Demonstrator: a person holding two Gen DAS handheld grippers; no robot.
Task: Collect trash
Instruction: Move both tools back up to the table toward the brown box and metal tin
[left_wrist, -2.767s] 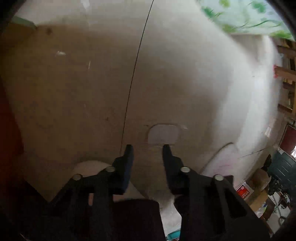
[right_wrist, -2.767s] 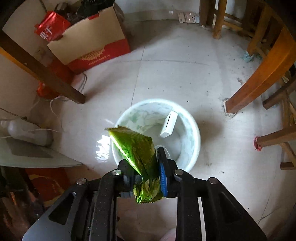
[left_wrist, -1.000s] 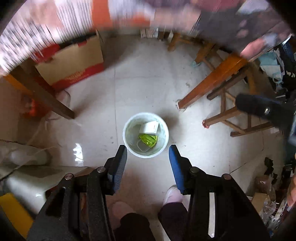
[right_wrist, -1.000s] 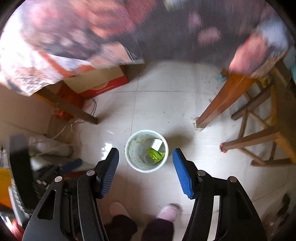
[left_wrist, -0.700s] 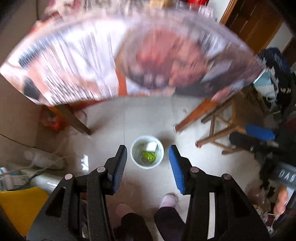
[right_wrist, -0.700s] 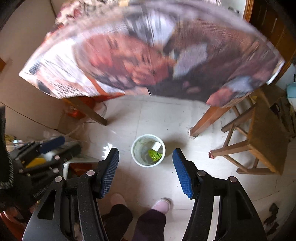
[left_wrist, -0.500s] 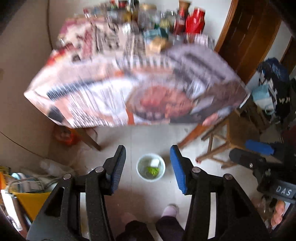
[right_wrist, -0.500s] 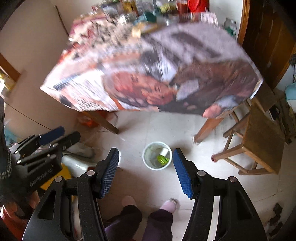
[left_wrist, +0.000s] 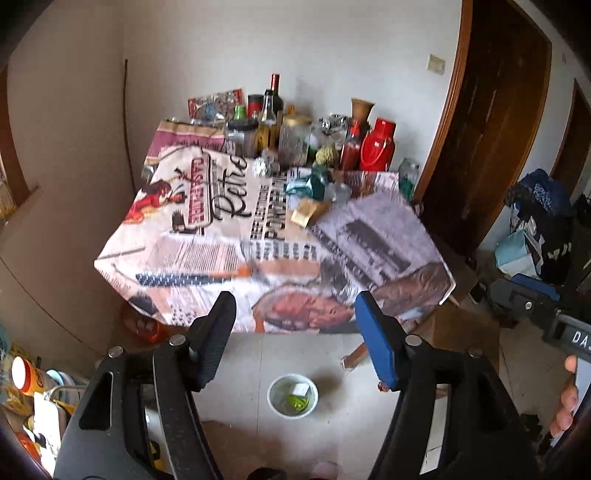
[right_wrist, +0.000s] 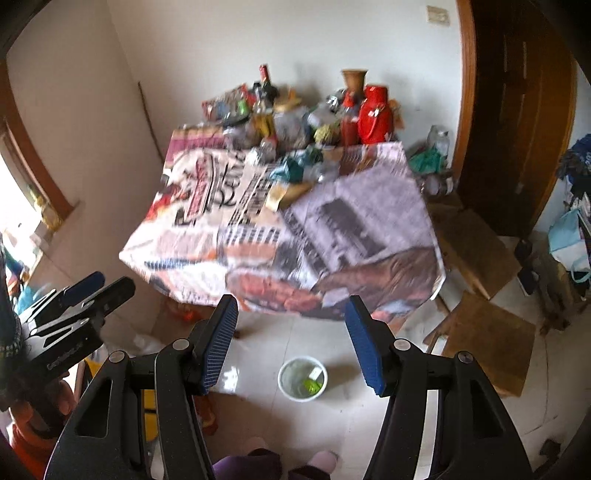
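Observation:
Far below on the tiled floor stands a small white bin, with a green wrapper and a white carton inside it. My left gripper is high above the floor, its jaws opening with nothing between them. My right gripper is just as high, open and empty. Before both stands a table under a printed newspaper-style cloth. On its far half lie a tan packet and teal crumpled wrapping.
Bottles, jars and a red thermos crowd the table's back edge. Wooden stools stand to the right of the table, and a dark wooden door lies beyond. Boxes and clutter fill the left floor. The person's feet show below.
Both grippers have risen from just over the bin to above table height and tilted up, so the tabletop is in view. The left jaws have spread wider.

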